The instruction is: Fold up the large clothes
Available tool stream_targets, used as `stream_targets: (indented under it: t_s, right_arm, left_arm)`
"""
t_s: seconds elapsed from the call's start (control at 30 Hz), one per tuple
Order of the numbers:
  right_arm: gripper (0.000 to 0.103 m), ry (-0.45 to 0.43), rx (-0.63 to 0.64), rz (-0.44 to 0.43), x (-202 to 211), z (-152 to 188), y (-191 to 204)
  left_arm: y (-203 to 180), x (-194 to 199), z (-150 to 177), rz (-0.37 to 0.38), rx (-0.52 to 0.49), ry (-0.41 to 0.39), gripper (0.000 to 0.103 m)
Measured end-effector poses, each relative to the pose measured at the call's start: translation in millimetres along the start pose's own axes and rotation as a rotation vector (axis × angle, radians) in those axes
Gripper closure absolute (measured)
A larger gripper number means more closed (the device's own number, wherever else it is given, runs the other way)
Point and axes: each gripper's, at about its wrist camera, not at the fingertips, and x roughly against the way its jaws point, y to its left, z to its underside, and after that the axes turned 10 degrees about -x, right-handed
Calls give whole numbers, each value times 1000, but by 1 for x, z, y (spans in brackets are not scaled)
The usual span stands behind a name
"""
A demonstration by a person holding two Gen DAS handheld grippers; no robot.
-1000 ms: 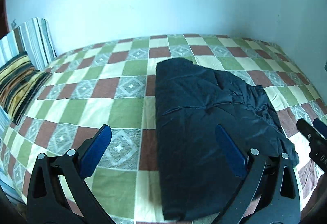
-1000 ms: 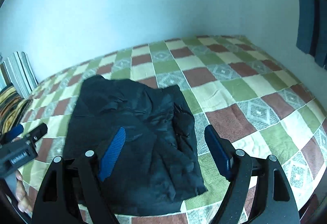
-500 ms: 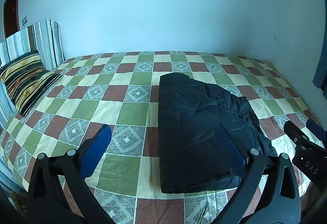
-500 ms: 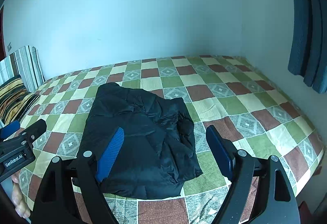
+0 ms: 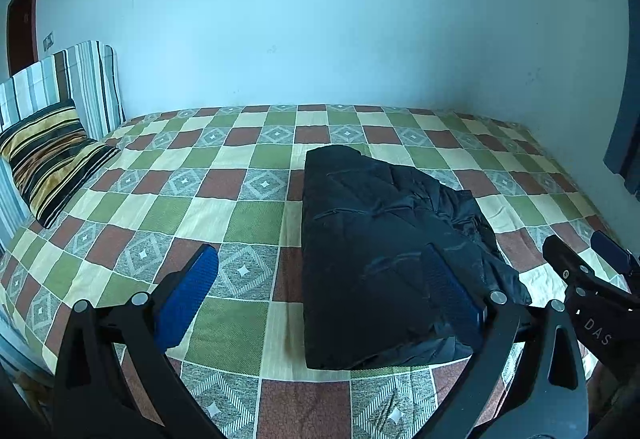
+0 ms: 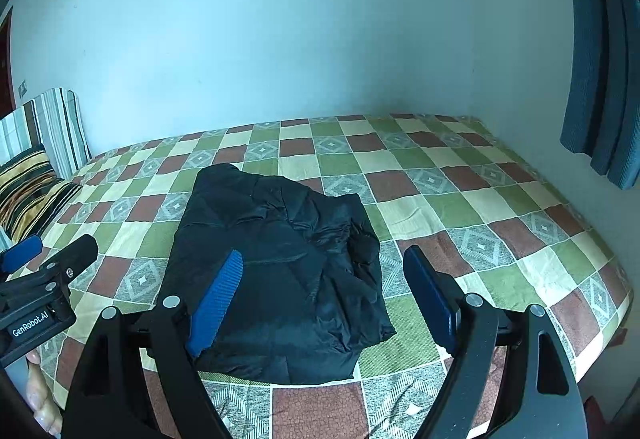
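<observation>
A black padded jacket [image 5: 384, 251] lies folded into a thick rectangle on the checkered bed; it also shows in the right wrist view [image 6: 276, 263]. My left gripper [image 5: 320, 271] is open and empty, raised above the bed's near edge, over the jacket's left side. My right gripper [image 6: 324, 275] is open and empty, raised above the jacket's right side. Neither touches the cloth. The right gripper shows at the left wrist view's right edge [image 5: 588, 271], the left gripper at the right wrist view's left edge [image 6: 44, 259].
The bed [image 5: 224, 207] has a green, red and cream checkered cover and stands against a pale wall. Striped pillows [image 5: 52, 155] lean at the left end. A blue curtain [image 6: 600, 79] hangs at the right. The bed's near edge [image 6: 320, 411] lies below the grippers.
Both grippers have pulled back and up from the jacket, so more of the bed and wall shows. The jacket has stayed folded and still. Both stay open.
</observation>
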Motion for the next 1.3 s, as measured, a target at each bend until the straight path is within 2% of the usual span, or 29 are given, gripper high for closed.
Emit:
stream_targets:
  t_s: [1.3]
  right_arm:
    - [22, -4, 8, -15, 7, 1, 1]
  left_arm:
    - [4, 16, 0, -13, -3, -34, 2]
